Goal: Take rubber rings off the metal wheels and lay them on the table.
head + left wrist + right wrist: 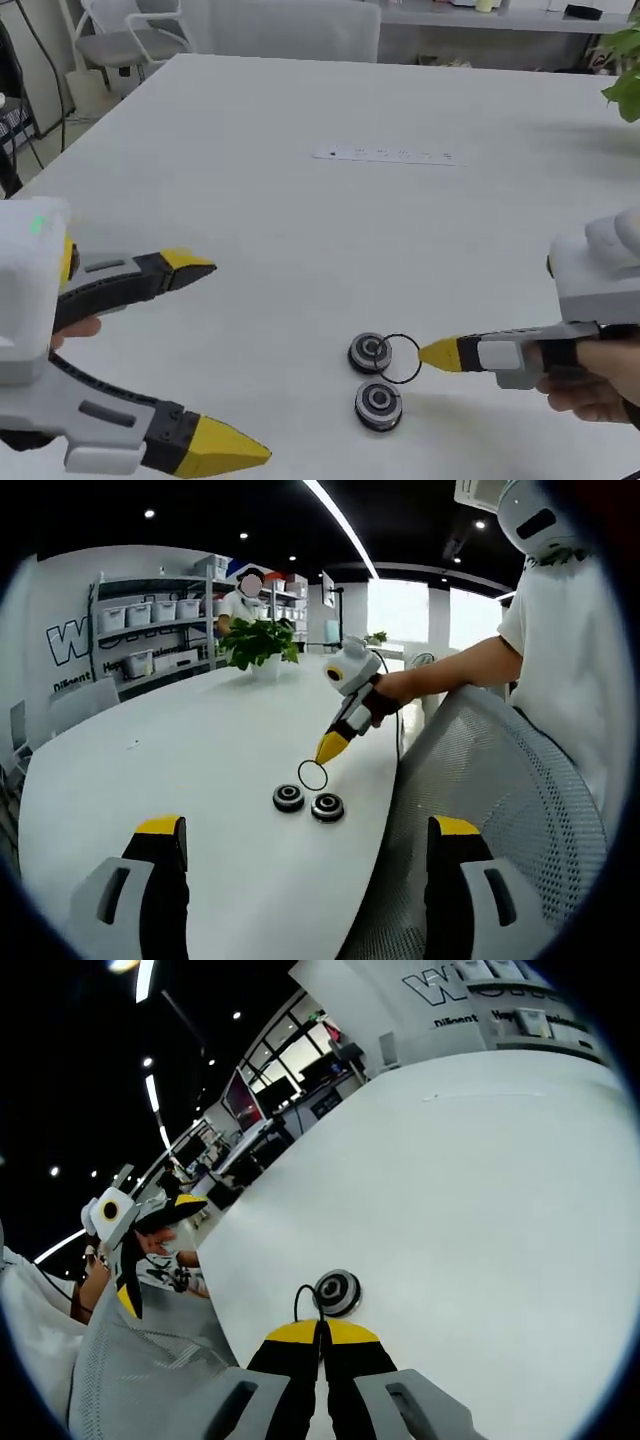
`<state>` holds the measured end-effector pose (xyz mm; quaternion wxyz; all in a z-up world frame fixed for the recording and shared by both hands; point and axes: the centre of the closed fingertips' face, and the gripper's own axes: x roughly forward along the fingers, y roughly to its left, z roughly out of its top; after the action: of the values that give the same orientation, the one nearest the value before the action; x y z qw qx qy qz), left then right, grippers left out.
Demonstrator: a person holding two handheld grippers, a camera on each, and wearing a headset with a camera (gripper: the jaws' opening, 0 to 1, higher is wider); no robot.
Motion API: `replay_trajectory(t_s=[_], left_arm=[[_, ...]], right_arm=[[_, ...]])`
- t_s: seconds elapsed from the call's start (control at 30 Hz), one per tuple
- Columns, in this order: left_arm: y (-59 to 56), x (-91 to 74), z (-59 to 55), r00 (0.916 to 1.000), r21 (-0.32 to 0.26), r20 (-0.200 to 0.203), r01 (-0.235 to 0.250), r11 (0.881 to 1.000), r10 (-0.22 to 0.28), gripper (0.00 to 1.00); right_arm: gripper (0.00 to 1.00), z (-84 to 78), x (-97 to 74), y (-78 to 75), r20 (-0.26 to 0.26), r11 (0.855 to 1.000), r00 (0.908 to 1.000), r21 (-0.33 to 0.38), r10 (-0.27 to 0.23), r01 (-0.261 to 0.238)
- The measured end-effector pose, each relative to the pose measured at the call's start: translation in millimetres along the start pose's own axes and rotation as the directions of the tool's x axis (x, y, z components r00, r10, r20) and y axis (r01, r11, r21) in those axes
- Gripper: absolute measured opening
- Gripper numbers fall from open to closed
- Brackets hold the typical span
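Observation:
Two small metal wheels with dark rims lie side by side near the table's front edge, one (371, 352) just behind the other (379, 402). My right gripper (425, 354) comes in from the right, shut on a thin black rubber ring (401, 359) that hangs beside the farther wheel. The right gripper view has the shut jaws (320, 1328), an arc of the ring (298, 1305) and one wheel (337, 1293). My left gripper (215, 355) stands open to the left, empty. In its own view (308, 826) it faces both wheels (289, 798) (327, 807), the ring (312, 775) and the right gripper (330, 748).
A white strip (388, 155) lies flat at the middle of the white table (300, 230). Chairs (130, 30) stand beyond the far edge, and a plant (625, 75) at the far right. A grey mesh chair (490, 770) sits at the table's near edge.

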<state>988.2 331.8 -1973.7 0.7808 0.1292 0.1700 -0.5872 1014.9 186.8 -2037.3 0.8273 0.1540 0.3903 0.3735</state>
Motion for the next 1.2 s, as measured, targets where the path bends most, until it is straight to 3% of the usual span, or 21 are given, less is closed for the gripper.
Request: replay_trajectory(t_s=[0.13, 0.57, 1.0, 1.2], left_arm=[[-1.2, -1.3, -17.3, 0.999, -0.013, -0.043, -0.014, 1.0, 0.013, 0.99], [-13.9, 5.7, -33.6, 0.9973, -0.055, -0.073, 0.0, 0.998, -0.004, 0.99], [-9.6, 4.8, -37.3, 0.9969, -0.076, -0.075, -0.03, 0.997, 0.025, 0.99], [-7.7, 4.1, -36.7, 0.997, -0.083, -0.068, -0.043, 0.996, 0.037, 0.99]], right_arm=[[0.0, 4.1, -2.0, 1.2, 0.019, 1.0, 0.9998, 0.008, 0.003, -0.003], [0.0, 22.6, -10.6, 6.3, 0.1, 1.0, 0.9949, 0.015, 0.009, -0.01], [0.0, 41.6, -12.7, 22.6, 0.183, 0.999, 0.9816, -0.004, 0.054, -0.055], [0.0, 47.0, -6.7, 36.0, 0.196, 0.997, 0.978, -0.05, 0.071, -0.062]])
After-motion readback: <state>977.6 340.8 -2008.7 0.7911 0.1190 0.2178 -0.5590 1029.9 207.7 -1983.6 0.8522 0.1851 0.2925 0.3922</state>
